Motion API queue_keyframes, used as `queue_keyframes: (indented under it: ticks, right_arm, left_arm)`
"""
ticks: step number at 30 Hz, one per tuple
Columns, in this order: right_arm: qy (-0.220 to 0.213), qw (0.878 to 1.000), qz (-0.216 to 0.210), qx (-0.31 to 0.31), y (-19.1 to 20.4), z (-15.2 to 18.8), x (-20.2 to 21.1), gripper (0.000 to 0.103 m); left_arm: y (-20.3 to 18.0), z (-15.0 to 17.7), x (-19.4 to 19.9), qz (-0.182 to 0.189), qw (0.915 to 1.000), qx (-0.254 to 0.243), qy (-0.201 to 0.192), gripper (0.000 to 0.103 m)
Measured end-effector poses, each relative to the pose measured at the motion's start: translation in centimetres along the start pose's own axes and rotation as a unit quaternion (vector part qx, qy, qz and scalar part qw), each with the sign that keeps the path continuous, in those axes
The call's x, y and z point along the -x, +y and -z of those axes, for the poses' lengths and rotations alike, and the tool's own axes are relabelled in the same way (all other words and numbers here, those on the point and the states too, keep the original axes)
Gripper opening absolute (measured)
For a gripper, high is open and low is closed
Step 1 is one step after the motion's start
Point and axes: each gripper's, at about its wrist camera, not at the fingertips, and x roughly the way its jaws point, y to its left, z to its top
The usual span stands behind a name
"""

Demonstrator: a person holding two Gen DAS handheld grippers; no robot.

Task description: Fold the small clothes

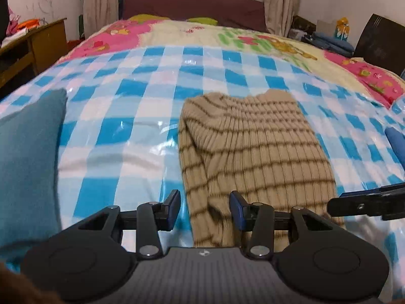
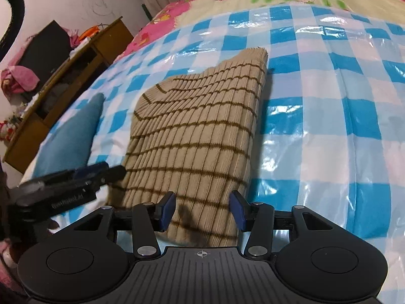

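Note:
A beige ribbed knit garment with thin brown stripes (image 1: 255,149) lies folded lengthwise on the blue and white checked plastic sheet (image 1: 126,126); it also shows in the right wrist view (image 2: 200,131). My left gripper (image 1: 205,209) is open, its fingers on either side of the garment's near left edge. My right gripper (image 2: 202,211) is open over the garment's near right corner. The right gripper shows at the right edge of the left wrist view (image 1: 367,202), and the left gripper shows at the left of the right wrist view (image 2: 76,179).
A teal cushion (image 1: 27,162) lies left of the garment. A blue item (image 1: 396,141) sits at the right edge. A floral quilt (image 1: 227,35) covers the far bed. A wooden desk (image 1: 33,43) stands to the left, a nightstand with clutter at the back right.

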Motion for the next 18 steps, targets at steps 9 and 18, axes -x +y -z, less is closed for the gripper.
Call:
queue_keyframes:
  ticks: [9, 18]
  right_arm:
    - [0.039, 0.999, -0.025, -0.018, -0.9, 2.9, -0.3, 0.050]
    - [0.026, 0.998, 0.021, 0.059, 0.0, 4.4, -1.3, 0.045]
  left_arm:
    - [0.3, 1.9, 0.8, 0.021, 0.9986, 0.037, 0.032, 0.048]
    - [-2.2, 5.1, 2.6, -0.006, 0.9988, -0.030, 0.039, 0.047]
